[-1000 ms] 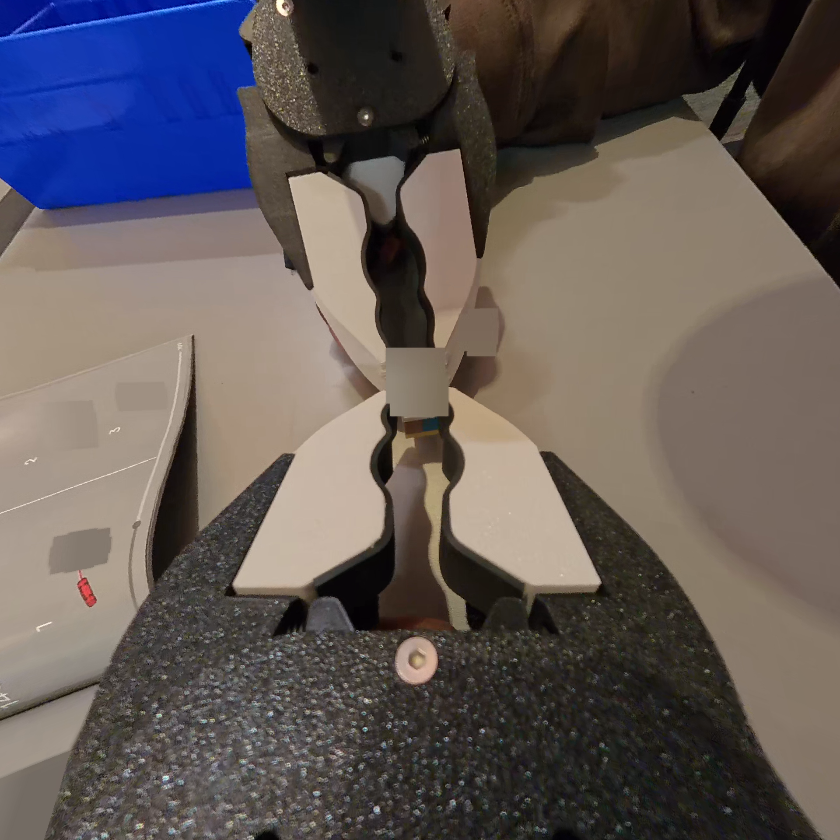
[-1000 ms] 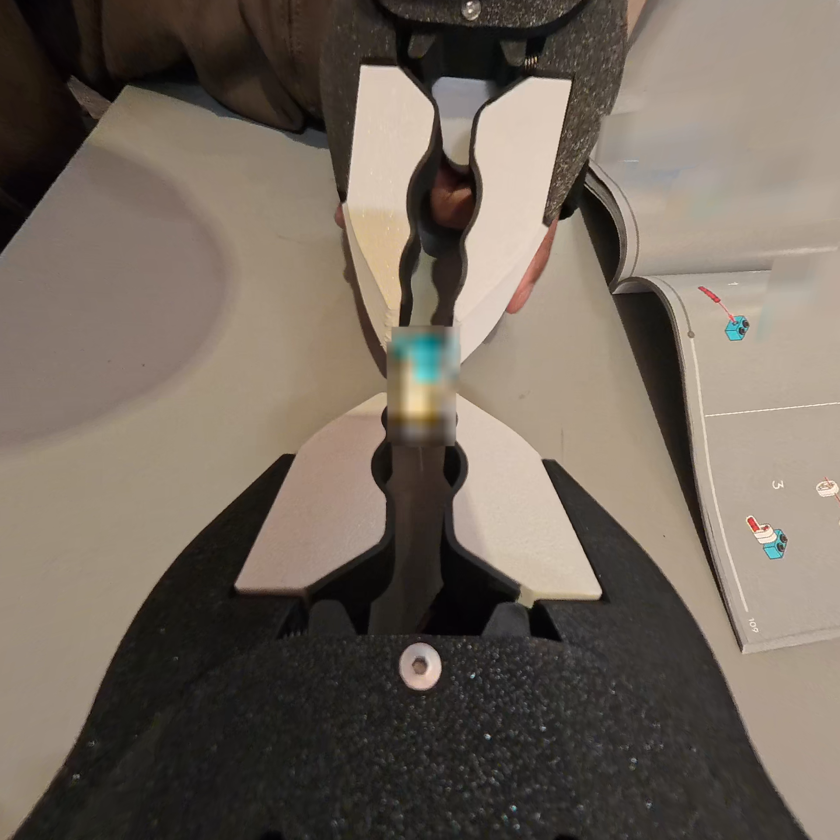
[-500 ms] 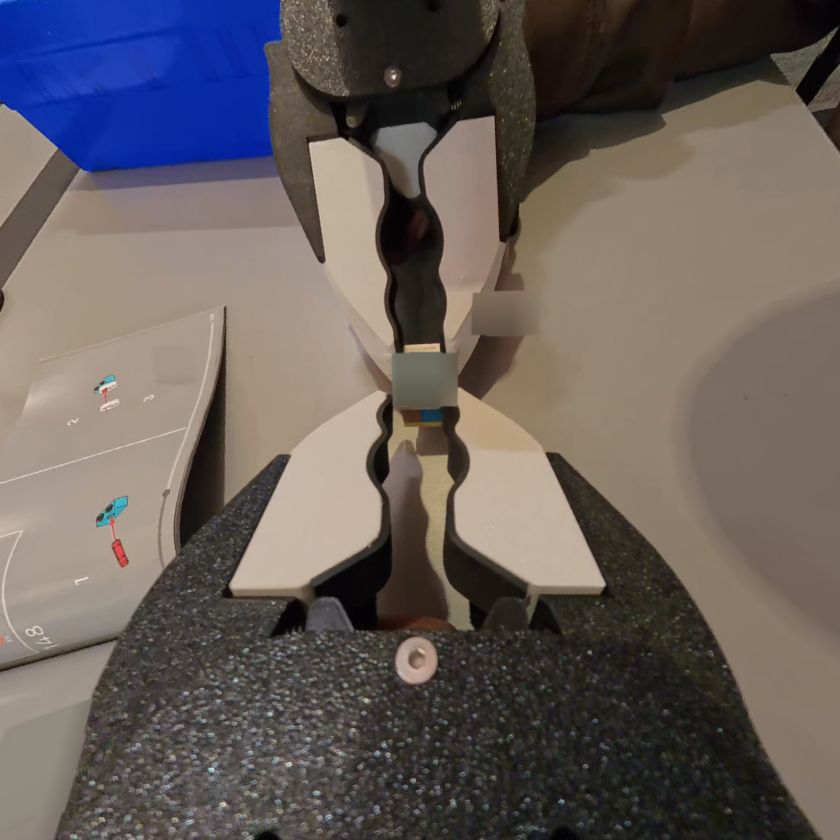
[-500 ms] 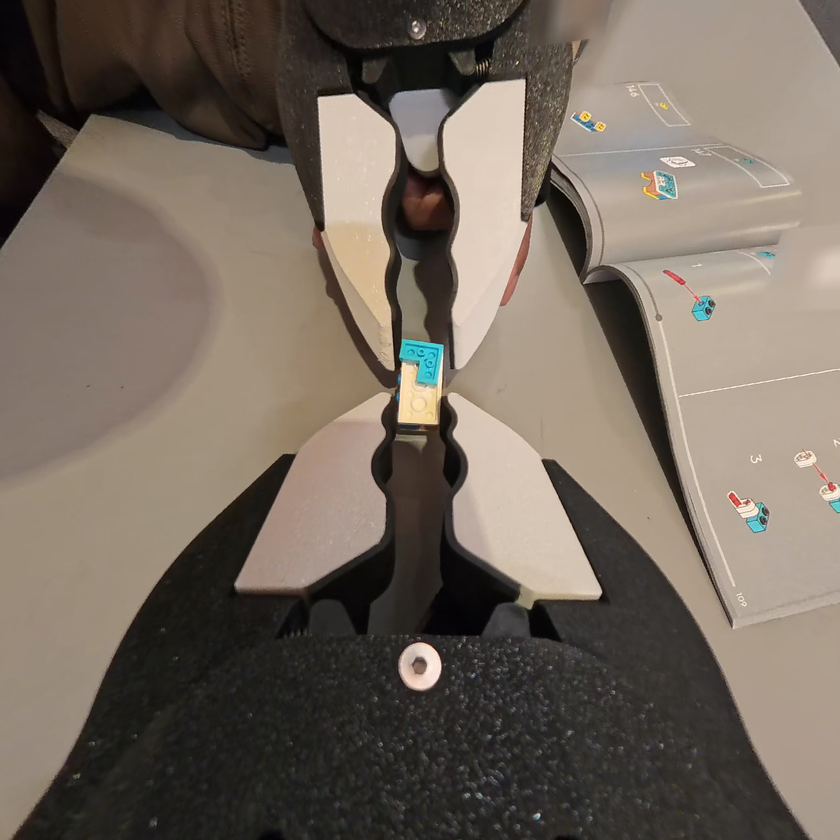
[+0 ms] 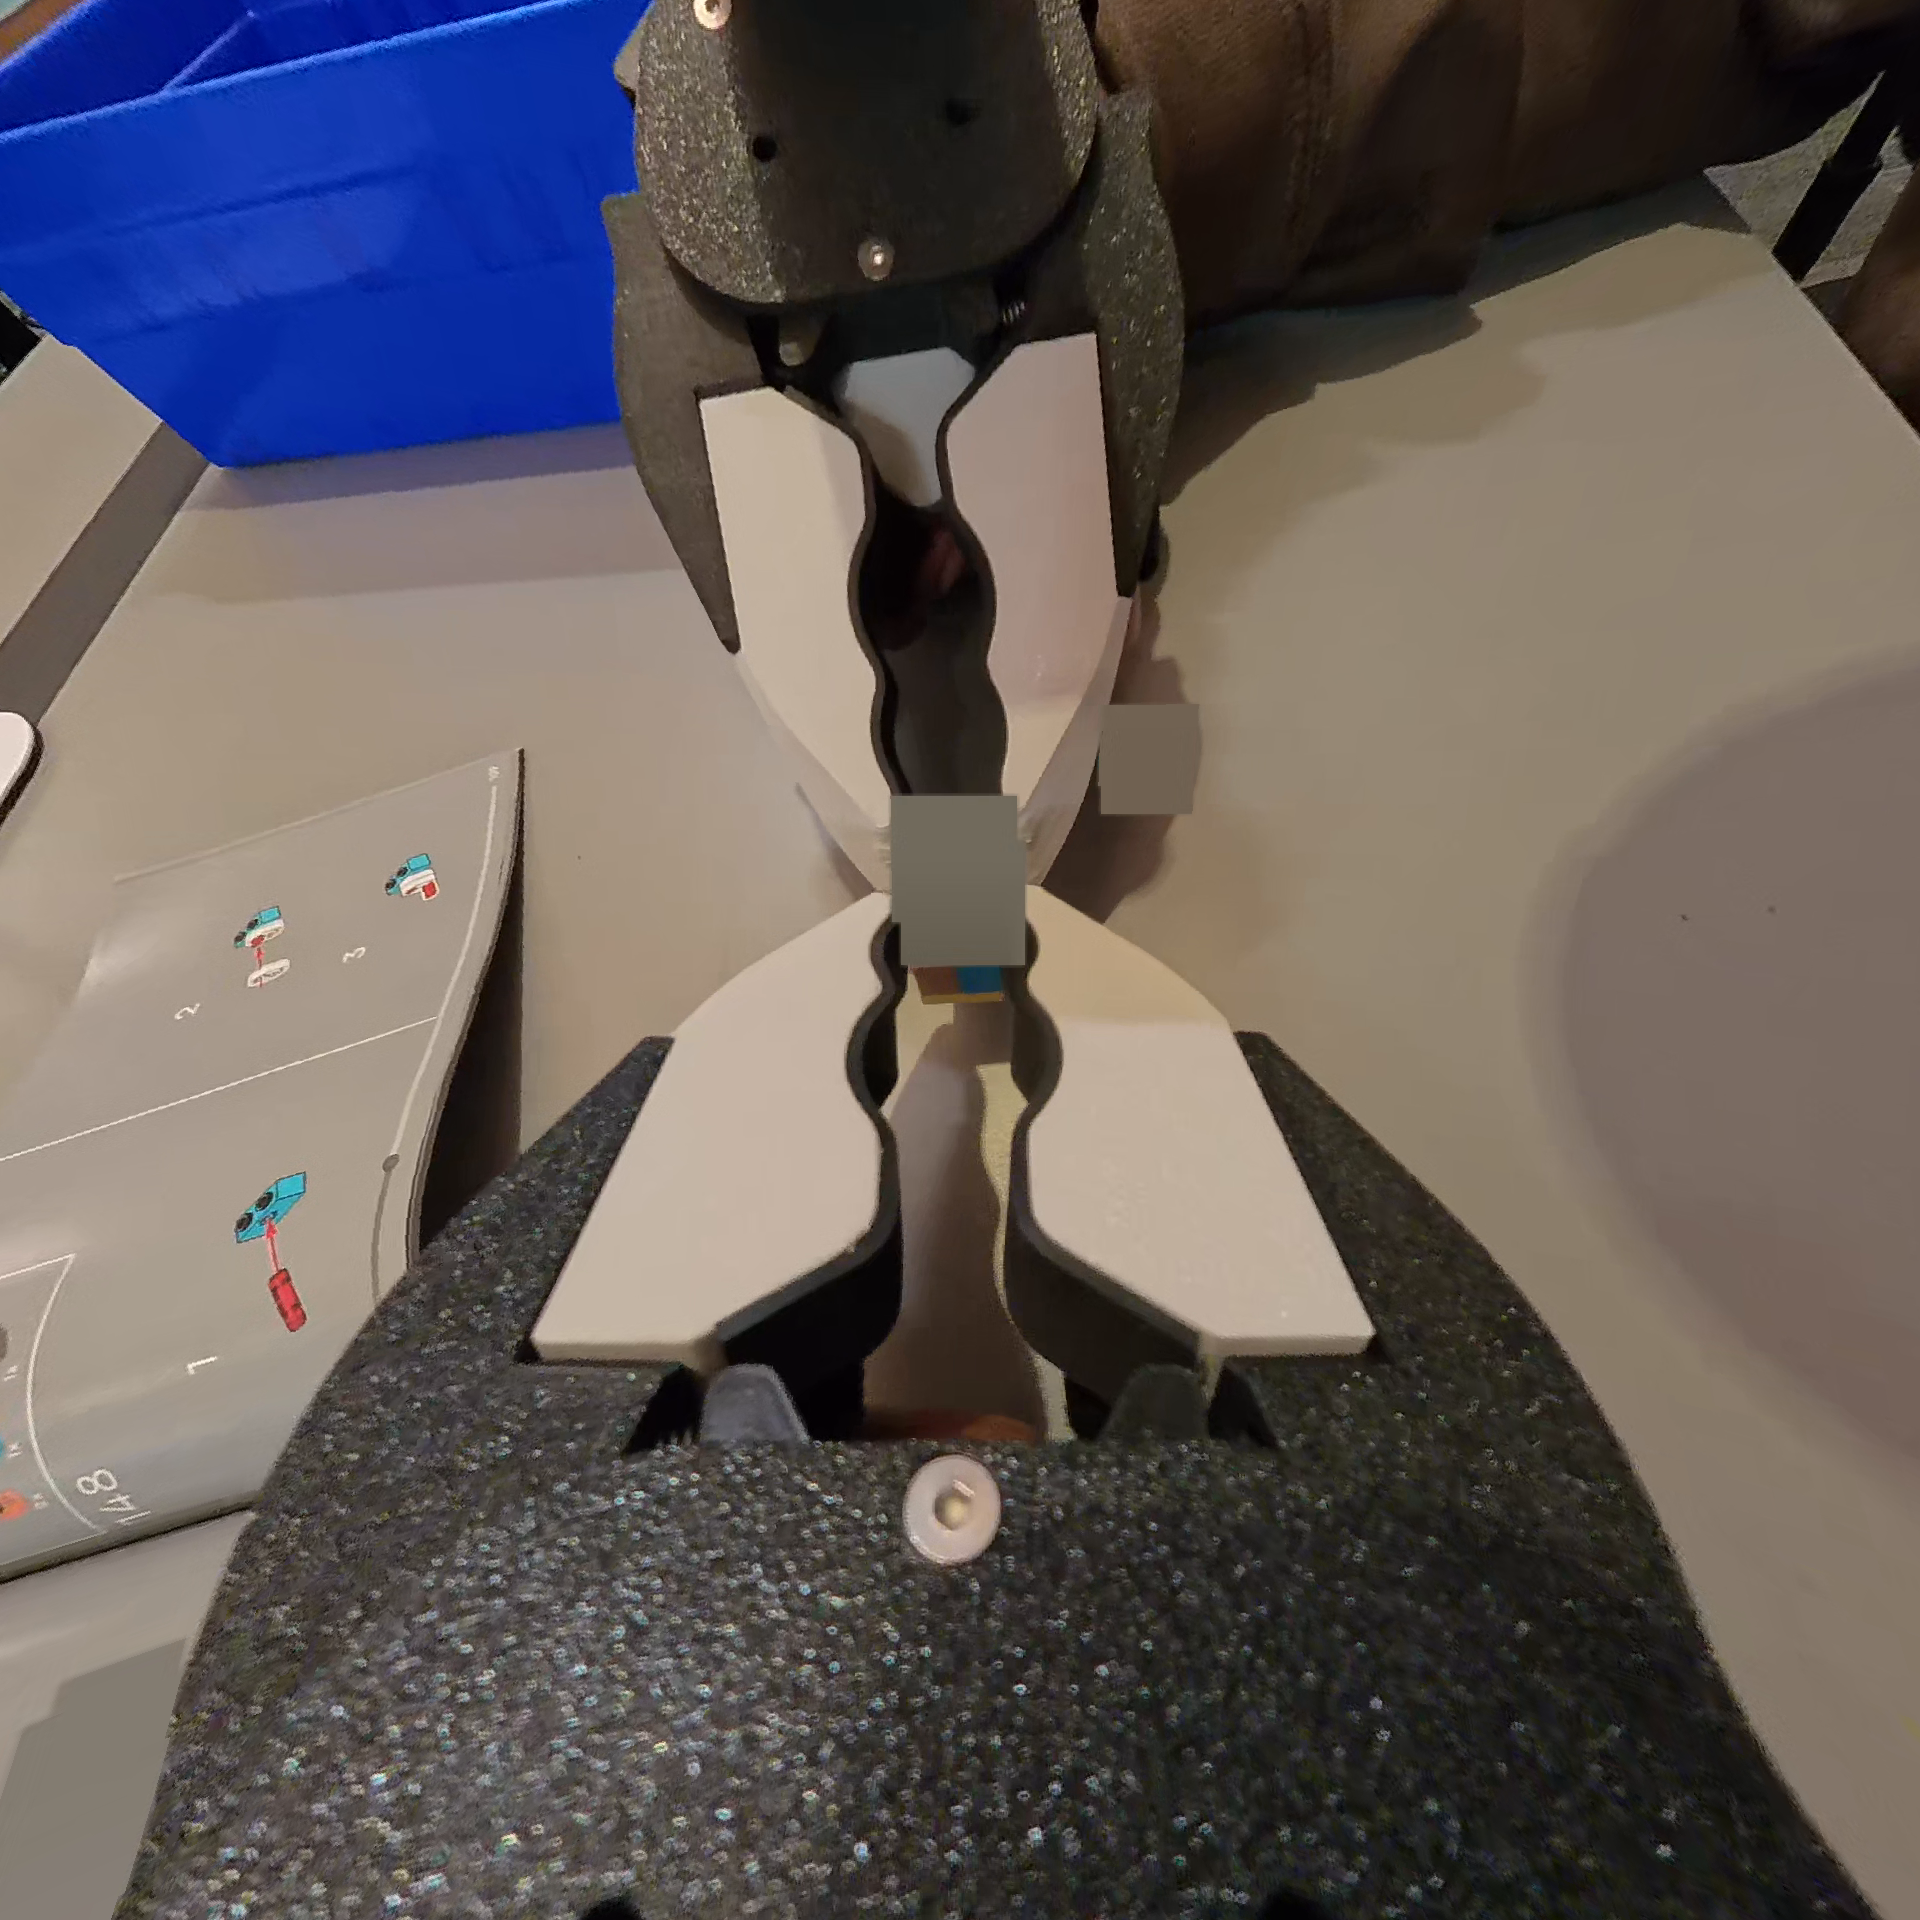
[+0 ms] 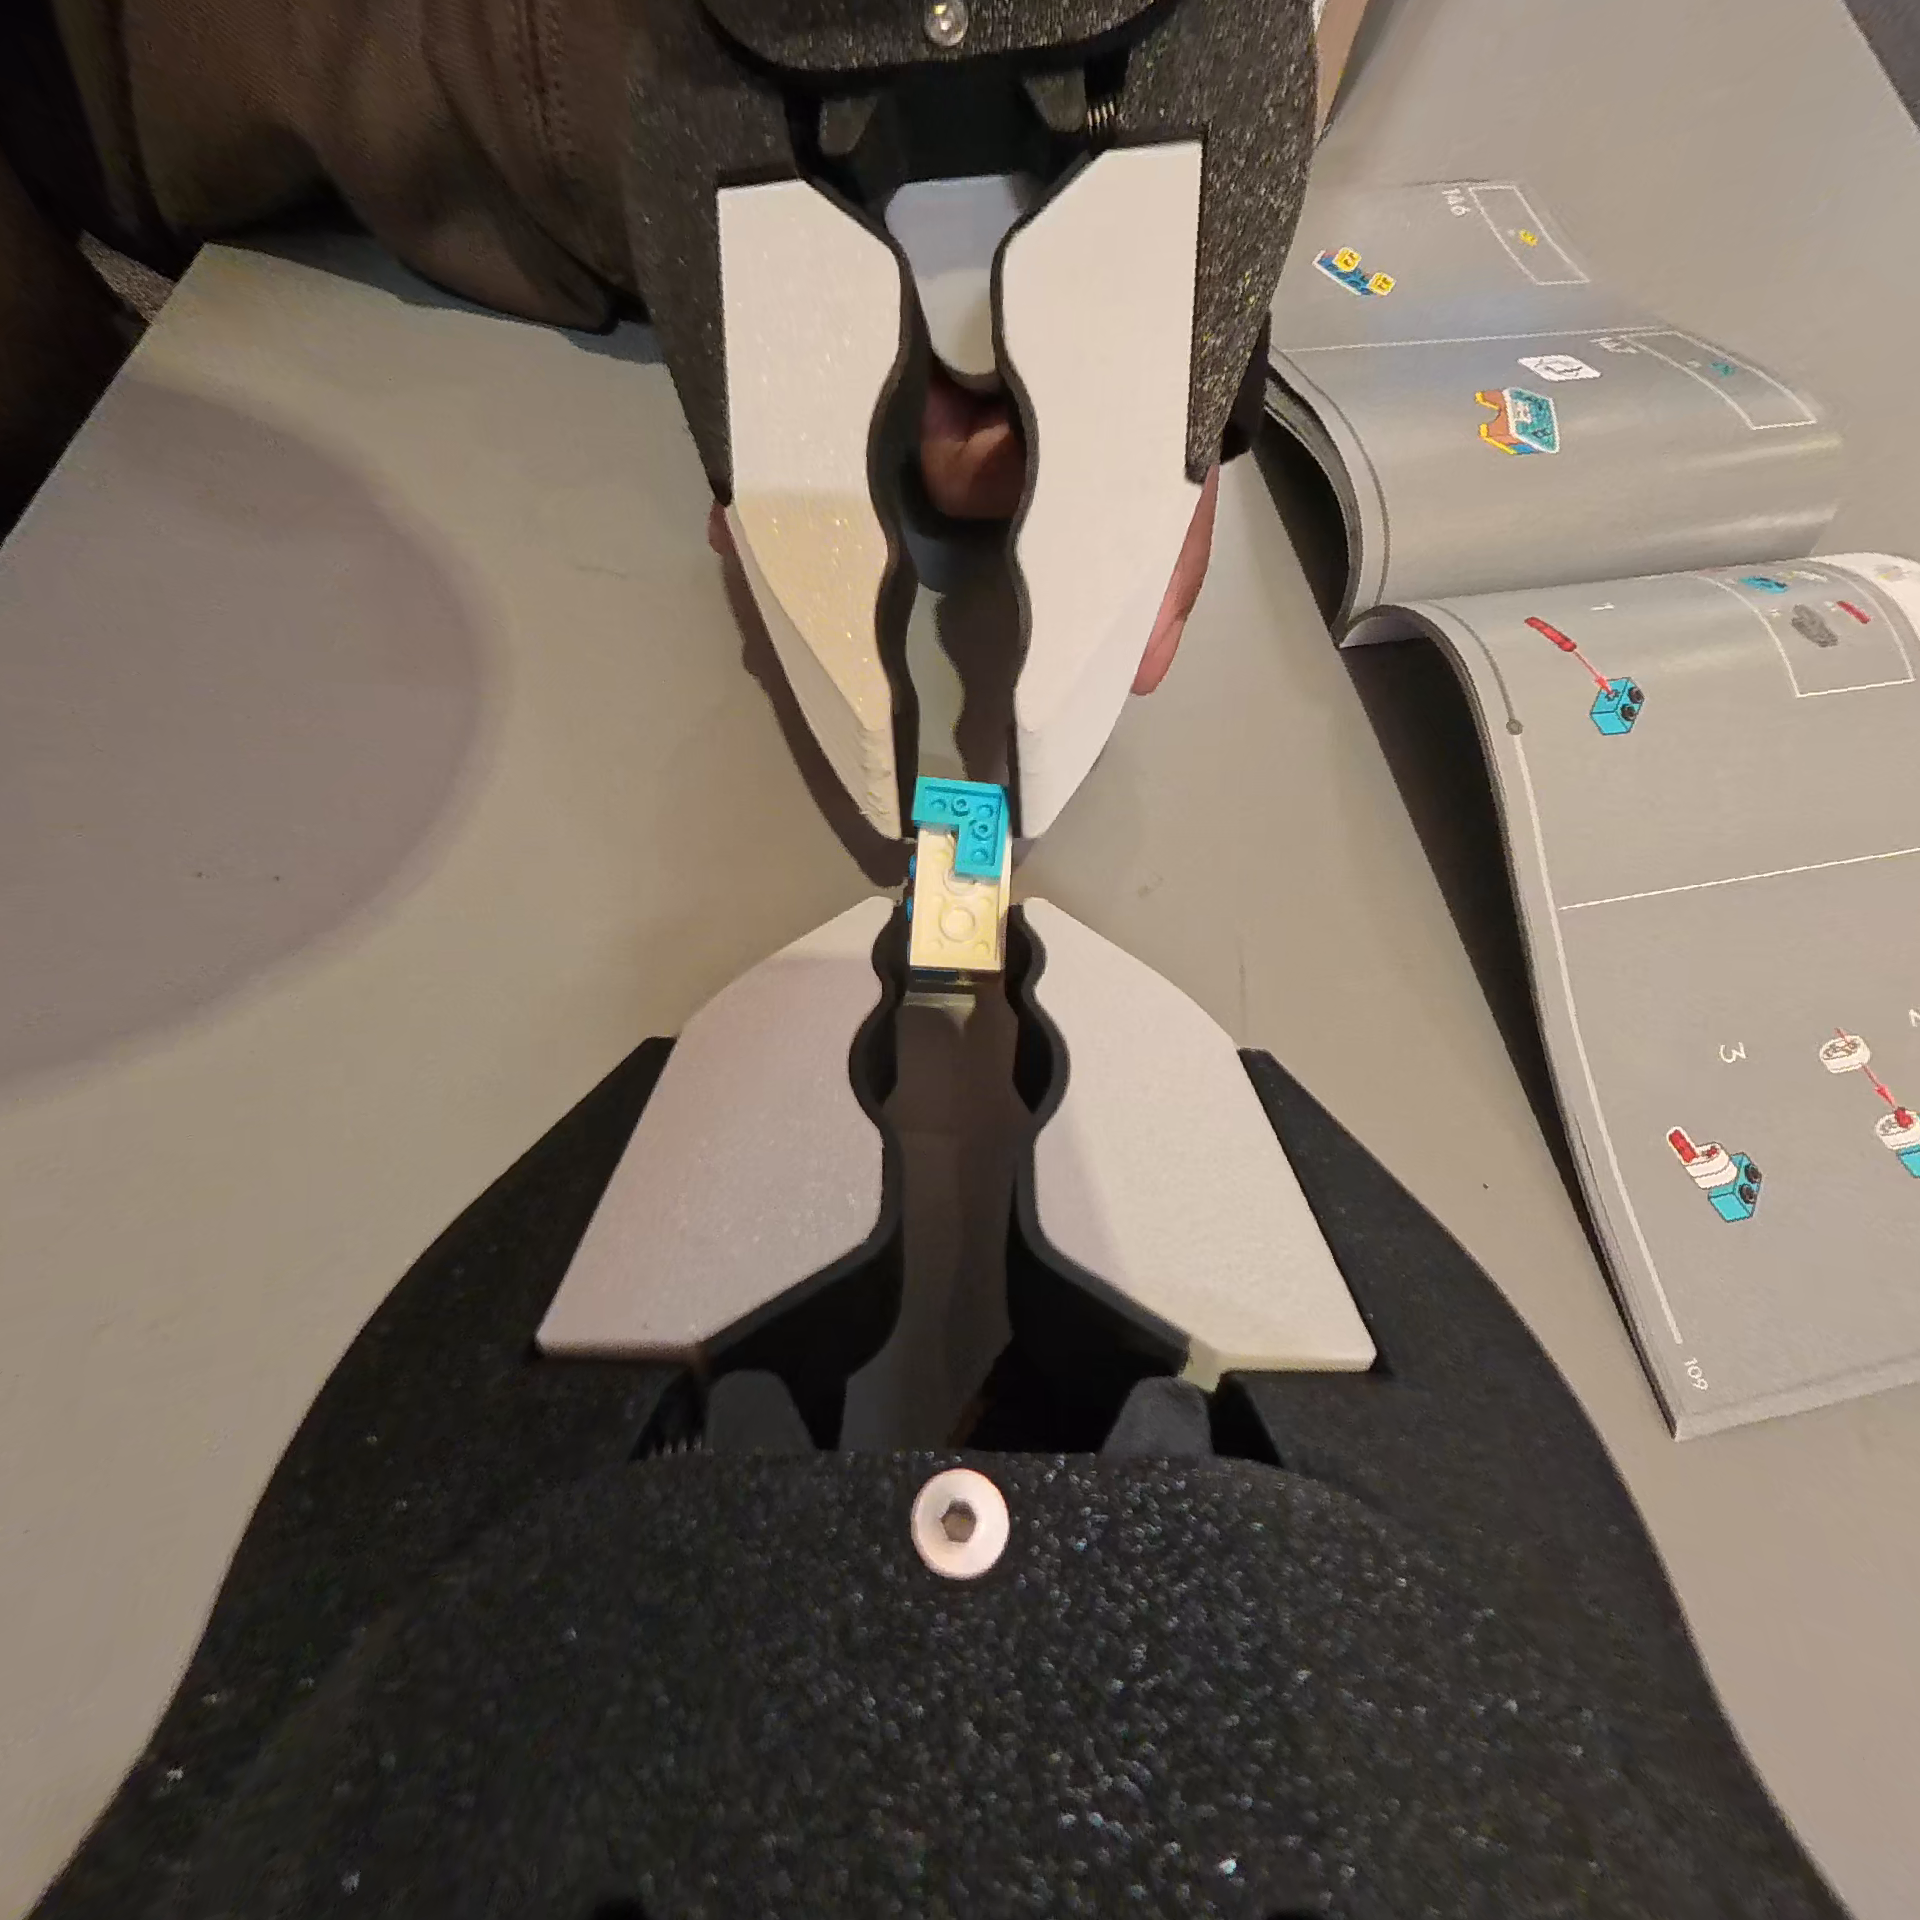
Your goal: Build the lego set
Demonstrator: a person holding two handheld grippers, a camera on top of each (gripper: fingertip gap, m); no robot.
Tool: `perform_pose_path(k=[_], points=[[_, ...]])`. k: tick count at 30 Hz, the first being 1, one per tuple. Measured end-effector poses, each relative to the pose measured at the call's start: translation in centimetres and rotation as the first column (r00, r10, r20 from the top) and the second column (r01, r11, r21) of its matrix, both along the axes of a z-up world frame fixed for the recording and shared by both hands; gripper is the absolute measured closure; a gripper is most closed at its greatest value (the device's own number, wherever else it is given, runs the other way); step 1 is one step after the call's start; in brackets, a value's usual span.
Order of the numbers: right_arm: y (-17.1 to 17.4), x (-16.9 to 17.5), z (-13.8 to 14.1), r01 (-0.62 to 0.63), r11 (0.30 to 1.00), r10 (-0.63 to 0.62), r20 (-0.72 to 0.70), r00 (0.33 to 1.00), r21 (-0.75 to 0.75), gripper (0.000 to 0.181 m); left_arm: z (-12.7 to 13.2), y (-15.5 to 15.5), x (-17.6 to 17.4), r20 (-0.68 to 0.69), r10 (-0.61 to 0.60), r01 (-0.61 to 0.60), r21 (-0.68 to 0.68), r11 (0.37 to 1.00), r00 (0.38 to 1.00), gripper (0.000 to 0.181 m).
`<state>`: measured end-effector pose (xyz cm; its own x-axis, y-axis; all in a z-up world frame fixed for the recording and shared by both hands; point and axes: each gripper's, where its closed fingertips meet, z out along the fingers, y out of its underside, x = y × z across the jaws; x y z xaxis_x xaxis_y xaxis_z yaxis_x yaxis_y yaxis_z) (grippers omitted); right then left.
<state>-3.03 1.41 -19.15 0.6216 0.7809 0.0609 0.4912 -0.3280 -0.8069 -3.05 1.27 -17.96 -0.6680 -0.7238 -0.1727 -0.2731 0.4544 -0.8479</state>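
Since a second ago our booklet [image 5: 281,1101] has slid further into the left wrist view, and we're still nose to nose with both tools. Our left gripper [image 5: 958,971] pinches the lego piece [image 5: 966,982] from its side, though a grey patch hides most of it; blue bin [image 5: 291,239] sits behind. Over in the right wrist view, our right gripper [image 6: 956,940] is clamped on the cream end, with the teal L-plate [image 6: 961,823] on top reaching into the other tool's tips, above the grey table [image 6: 312,831].
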Motion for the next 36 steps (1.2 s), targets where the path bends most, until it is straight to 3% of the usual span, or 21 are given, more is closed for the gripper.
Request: perform_pose_path(k=[36], points=[[0.15, 0.15, 0.15, 0.012, 1.0, -0.012, -0.018, 1.0, -0.001, 0.163, 0.04, 0.26, 0.24, -0.004, 0.029, -0.029, 0.01, 1.0, 1.0, 0.163]])
